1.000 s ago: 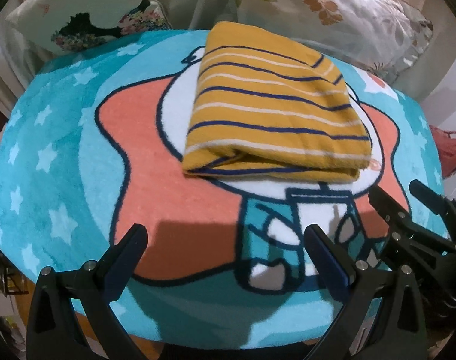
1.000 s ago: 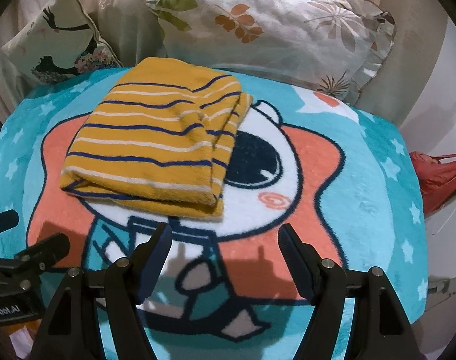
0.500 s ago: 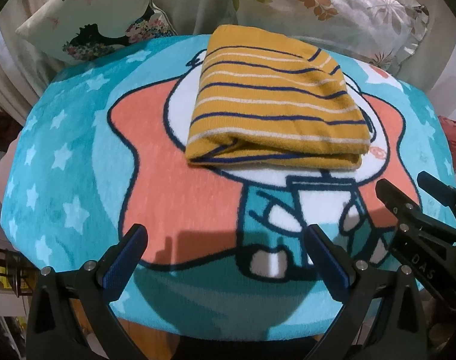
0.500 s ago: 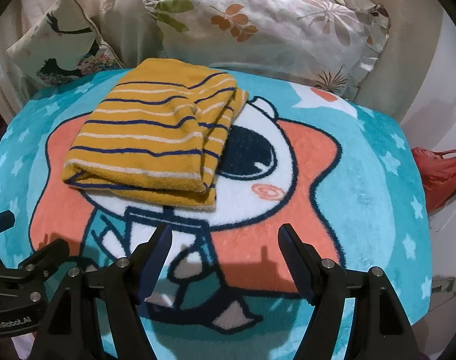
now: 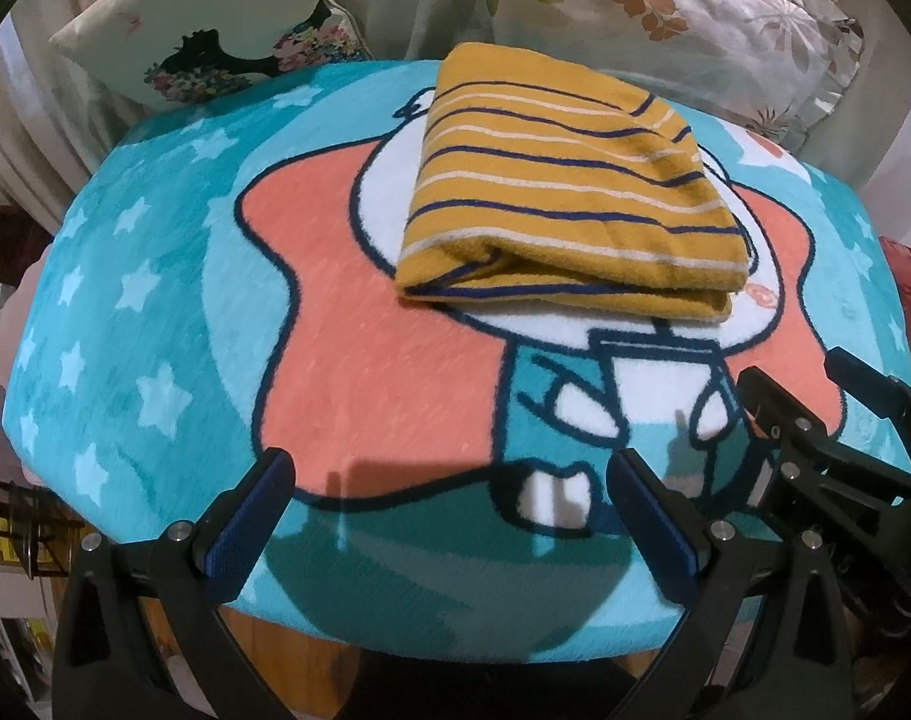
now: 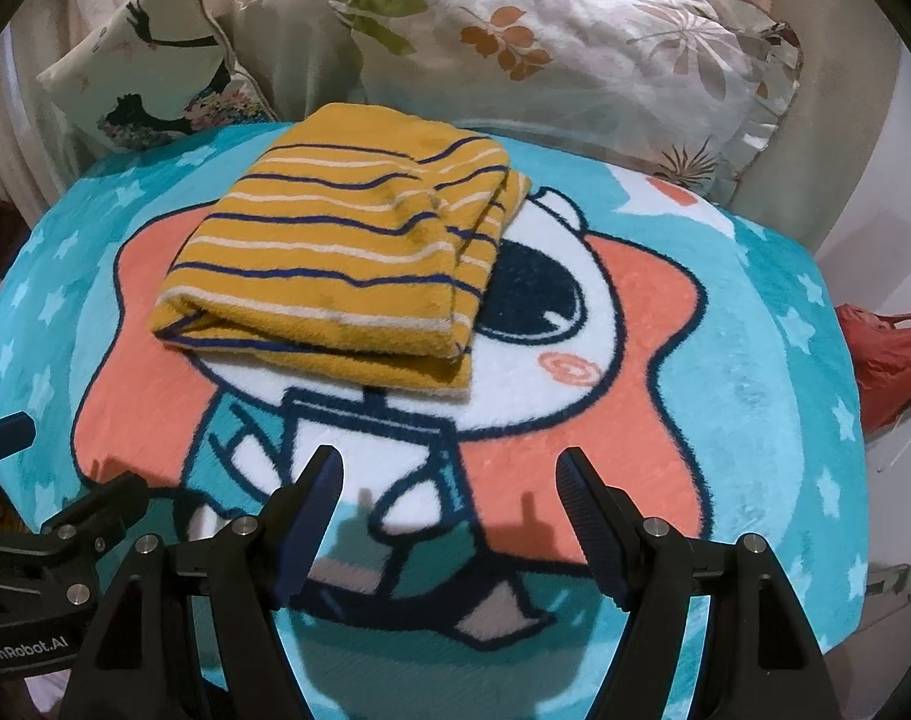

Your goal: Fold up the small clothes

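Left wrist cam: both grippers, left (image 5: 449, 516) & right (image 6: 449, 504), pulled back w/ jaws wide open & empty, striped garment (image 5: 566, 192) folded on blanket (image 5: 173, 312), so prob done.

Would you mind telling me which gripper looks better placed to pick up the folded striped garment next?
Probably the left gripper, marginally. In its view the folded striped garment lies almost straight ahead between its open jaws; for the right gripper the garment sits off to the left. Both are empty and short of the cloth.
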Action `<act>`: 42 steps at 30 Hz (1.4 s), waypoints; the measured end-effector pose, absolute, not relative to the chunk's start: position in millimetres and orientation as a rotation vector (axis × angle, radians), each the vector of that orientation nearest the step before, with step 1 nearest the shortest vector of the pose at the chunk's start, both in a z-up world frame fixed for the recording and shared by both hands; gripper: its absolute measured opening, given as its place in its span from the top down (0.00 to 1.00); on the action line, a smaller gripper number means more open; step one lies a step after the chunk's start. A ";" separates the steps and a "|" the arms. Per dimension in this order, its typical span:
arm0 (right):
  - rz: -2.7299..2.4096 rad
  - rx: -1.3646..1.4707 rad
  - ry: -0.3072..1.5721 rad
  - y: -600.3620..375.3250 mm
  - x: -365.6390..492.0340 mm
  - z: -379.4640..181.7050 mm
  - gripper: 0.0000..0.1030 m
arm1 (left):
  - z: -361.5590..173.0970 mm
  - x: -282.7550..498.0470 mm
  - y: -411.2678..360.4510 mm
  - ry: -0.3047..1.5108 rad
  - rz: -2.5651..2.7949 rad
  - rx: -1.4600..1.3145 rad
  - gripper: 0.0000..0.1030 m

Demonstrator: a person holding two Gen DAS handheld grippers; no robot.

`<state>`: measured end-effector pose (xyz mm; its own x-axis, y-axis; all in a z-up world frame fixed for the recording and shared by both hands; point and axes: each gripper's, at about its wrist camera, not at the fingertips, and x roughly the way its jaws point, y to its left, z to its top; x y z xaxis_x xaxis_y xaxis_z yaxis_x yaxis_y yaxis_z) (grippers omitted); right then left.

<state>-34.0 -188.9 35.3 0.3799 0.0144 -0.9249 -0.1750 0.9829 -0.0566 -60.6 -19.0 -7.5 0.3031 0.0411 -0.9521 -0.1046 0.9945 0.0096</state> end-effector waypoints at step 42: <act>0.136 -0.174 1.171 -187.4 -42.3 33.0 0.24 | -21.6 -62.6 -9.1 1.303 0.136 -0.125 0.00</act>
<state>-42.3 -187.4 33.0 0.3833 0.0154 -0.9235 -0.1959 0.9785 -0.0649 -62.6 -9.1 -21.6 0.2592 0.0298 -0.9654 -0.1707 0.9852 -0.0154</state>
